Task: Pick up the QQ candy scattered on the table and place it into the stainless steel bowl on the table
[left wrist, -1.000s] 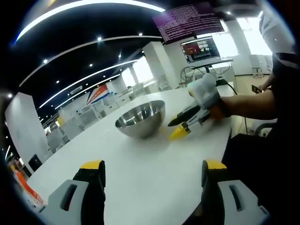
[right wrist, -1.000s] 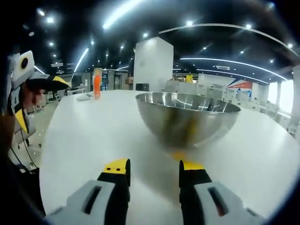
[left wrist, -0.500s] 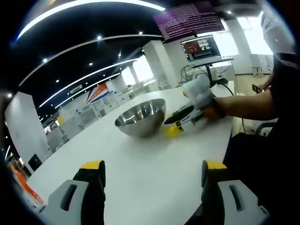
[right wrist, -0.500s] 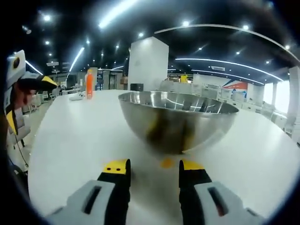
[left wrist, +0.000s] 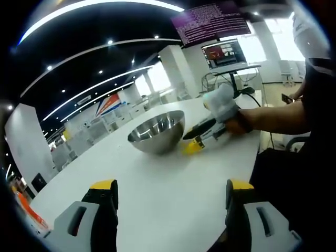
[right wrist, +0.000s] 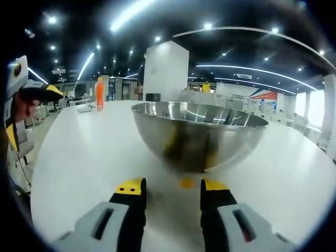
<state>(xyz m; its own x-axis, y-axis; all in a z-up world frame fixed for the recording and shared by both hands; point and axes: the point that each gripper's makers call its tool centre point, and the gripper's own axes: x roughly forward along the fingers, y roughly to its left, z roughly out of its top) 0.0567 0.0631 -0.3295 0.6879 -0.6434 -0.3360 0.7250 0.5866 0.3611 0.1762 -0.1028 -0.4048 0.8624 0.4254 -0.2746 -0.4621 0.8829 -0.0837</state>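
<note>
The right gripper [right wrist: 170,190] has its jaws parted, nothing between them, and it sits low over the table [right wrist: 79,157]. Just ahead of the tips, at twelve o'clock and a shade toward one, lies one candy [right wrist: 186,182], a small yellow-orange lump on the white top. It looks roundish from here, so I can't give it a long axis. Right behind it, still at twelve, is the bowl [right wrist: 199,134], its curved wall rising close over the candy; whether the two touch I can't tell. So the pick, as I judge it, turns on a short push straight forward with the jaws either side of the candy and little room before the bowl's wall.

The left gripper [left wrist: 170,191] is also open and empty, held back over bare table. From there the bowl [left wrist: 156,131] lies at twelve, well apart, and the right gripper [left wrist: 197,142] comes in at about one o'clock beside the bowl, a yellowish bit at its tips. The right gripper is plainly the nearer.

Count: one candy that I can make out, one bowl, and one orange bottle [right wrist: 100,93] far off at ten o'clock. The bowl's inside is too glary to tell whether any candy lies in it.
</note>
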